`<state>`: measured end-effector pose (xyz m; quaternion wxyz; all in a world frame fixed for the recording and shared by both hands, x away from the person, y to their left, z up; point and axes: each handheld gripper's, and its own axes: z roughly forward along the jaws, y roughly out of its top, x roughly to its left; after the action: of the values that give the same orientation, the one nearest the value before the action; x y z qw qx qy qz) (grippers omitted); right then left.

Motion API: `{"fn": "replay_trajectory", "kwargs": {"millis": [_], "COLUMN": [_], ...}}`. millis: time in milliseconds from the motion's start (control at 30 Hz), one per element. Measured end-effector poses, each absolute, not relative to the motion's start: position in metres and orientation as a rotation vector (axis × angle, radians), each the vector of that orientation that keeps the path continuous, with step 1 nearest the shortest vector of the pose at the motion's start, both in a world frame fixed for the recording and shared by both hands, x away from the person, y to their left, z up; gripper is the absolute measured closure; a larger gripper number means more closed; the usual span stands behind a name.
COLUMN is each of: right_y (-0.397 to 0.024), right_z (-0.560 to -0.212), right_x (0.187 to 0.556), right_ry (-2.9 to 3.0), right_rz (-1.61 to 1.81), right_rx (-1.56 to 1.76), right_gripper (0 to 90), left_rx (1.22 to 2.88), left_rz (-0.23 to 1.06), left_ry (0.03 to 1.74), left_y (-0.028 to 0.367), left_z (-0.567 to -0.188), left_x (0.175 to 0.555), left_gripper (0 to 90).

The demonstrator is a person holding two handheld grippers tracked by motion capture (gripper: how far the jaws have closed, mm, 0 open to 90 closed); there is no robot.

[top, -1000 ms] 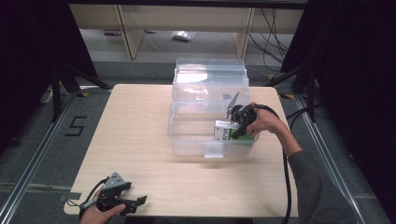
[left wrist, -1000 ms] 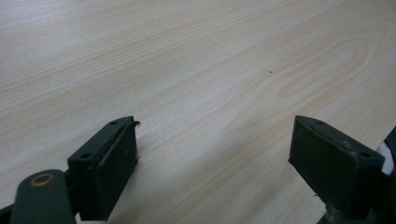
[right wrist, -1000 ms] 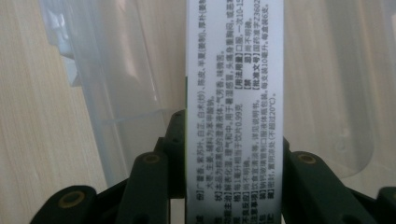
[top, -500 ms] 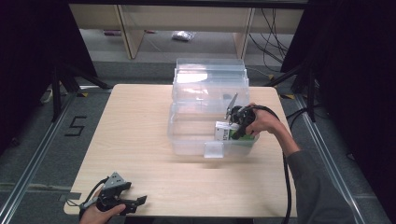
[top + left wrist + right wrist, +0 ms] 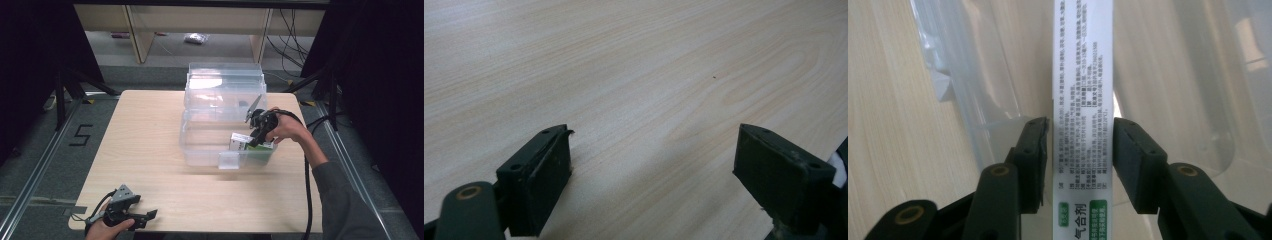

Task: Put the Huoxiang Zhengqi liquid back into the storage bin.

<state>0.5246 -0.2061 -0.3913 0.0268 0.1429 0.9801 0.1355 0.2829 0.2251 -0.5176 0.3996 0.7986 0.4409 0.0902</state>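
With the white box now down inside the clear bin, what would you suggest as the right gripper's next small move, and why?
Probably lift the right gripper straight up out of the clear bin. Its jaws have just been opening, a thin gap shows on either side of the white box, and the box sits inside the bin.

Left gripper (image 5: 142, 216): black body, grey three-cornered plate on top, thin black cable trailing. Jaws matt black, blocky, with small screw holes; a brass-ringed pivot hole on the linkage. Right gripper (image 5: 254, 138): same black build, thick black cable. Right forearm wears a dark grey sleeve (image 5: 345, 205).
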Motion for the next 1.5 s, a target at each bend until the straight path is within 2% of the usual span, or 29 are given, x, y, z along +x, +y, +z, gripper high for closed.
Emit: {"fn": "replay_trajectory", "kwargs": {"millis": [333, 1500], "right_y": [-0.207, -0.204], "right_z": [-0.38, -0.365], "right_x": [0.518, 0.502], "right_ry": [2.988, 2.91], "right_rz": [0.52, 0.607], "right_rx": [0.525, 0.569], "right_gripper": [49.1, 44.0], "left_rx": [2.06, 2.019], "left_rz": [0.23, 0.227], "left_ry": [1.098, 1.114], "left_y": [0.228, 0.225], "left_z": [-0.516, -0.518], "left_x": [0.283, 0.283], "left_gripper": [14.8, 14.8]}}
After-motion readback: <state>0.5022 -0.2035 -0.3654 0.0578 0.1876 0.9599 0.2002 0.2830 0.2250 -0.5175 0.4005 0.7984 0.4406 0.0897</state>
